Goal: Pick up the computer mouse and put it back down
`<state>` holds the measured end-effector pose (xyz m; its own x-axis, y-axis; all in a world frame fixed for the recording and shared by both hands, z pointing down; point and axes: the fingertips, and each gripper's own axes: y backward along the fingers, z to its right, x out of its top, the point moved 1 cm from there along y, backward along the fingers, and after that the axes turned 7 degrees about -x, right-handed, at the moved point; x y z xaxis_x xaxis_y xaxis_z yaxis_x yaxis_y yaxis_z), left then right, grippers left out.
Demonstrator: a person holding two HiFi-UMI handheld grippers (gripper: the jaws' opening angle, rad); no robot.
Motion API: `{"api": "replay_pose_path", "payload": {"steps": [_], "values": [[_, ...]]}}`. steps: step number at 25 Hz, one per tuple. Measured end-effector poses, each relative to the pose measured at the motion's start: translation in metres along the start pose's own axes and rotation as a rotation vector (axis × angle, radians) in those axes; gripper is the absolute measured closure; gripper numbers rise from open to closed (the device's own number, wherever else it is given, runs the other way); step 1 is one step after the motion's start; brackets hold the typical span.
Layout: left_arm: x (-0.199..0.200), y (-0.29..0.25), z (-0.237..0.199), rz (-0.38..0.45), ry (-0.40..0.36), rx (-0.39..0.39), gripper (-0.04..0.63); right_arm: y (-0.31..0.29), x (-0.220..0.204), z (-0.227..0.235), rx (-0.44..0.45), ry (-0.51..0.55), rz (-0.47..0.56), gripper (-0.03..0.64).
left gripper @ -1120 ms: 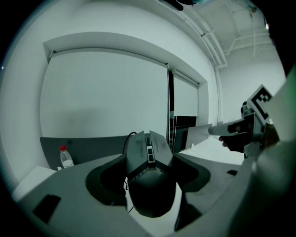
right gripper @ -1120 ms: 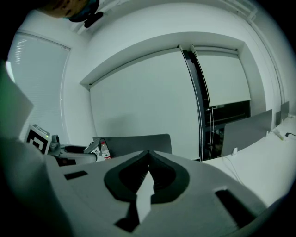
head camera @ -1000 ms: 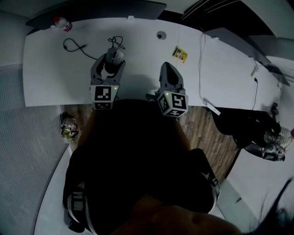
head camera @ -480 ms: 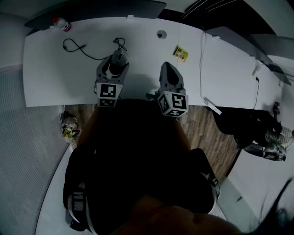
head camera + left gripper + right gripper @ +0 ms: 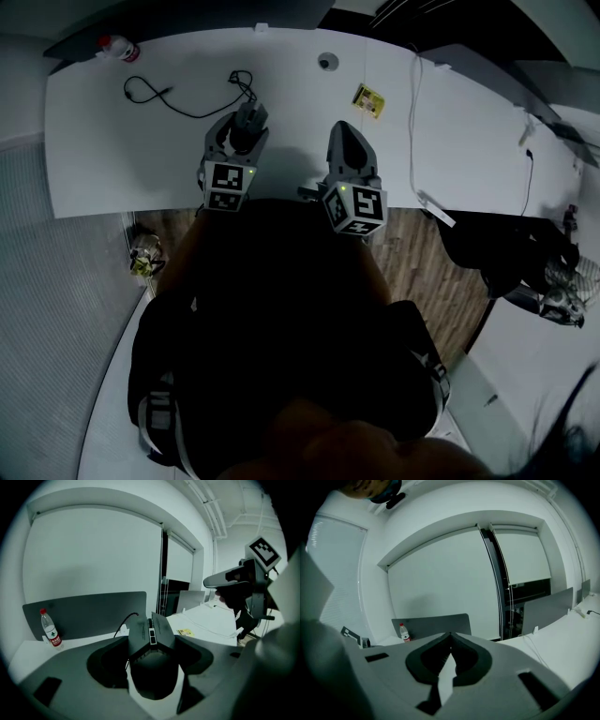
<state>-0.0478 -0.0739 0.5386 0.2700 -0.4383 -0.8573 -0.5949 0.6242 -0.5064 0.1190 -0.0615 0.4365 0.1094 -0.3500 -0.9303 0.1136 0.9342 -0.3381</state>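
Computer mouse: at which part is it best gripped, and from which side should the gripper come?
Grip the computer mouse across its two long sides, coming from its rear end, as the left gripper does now: those sides give the jaws opposing faces, and the cable leaves the front, away from the jaws.

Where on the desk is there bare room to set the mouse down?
Bare: the left stretch of the desk, between the cable and the near edge; also the part right of the white cord. Crowded: the far edge, with cable, bottle, grommet and card. The left gripper holds the mouse.
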Motion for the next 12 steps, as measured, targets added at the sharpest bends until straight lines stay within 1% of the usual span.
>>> {"api": "replay_pose_path", "payload": {"steps": [6, 12], "values": [[-0.02, -0.016, 0.007, -0.06, 0.015, -0.019, 0.304, 0.001, -0.009, 0.009, -0.003, -0.01, -0.014, 0.617], [-0.047, -0.033, 0.014, -0.133, 0.053, -0.035, 0.304, -0.002, -0.015, 0.013, 0.001, -0.02, -0.032, 0.617]]}}
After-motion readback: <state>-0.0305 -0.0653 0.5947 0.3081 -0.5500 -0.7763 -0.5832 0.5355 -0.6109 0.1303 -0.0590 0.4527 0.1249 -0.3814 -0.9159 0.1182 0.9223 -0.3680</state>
